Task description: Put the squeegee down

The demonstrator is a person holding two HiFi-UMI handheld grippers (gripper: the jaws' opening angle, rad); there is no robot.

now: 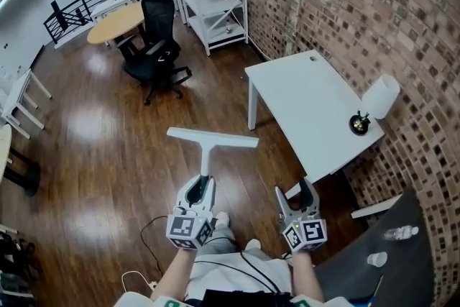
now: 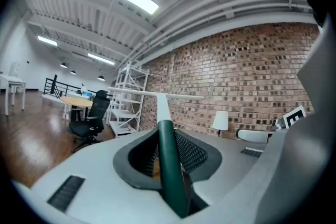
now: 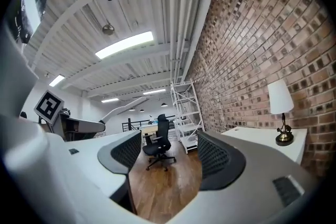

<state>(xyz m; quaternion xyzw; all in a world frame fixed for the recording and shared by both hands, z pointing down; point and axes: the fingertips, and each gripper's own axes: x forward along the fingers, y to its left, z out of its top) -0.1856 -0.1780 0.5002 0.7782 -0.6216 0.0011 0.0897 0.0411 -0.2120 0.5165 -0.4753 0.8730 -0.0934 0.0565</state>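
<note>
Level left claw (image 1: 203, 182) around squeegee (image 1: 213, 138)

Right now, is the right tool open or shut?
Open. The right tool has its jaws apart in the right gripper view; only wooden floor and a distant office chair show between them.

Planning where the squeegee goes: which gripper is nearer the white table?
Right. The right gripper, open, is beside the table; the left gripper, gripping the squeegee, is farther off over the floor.
</note>
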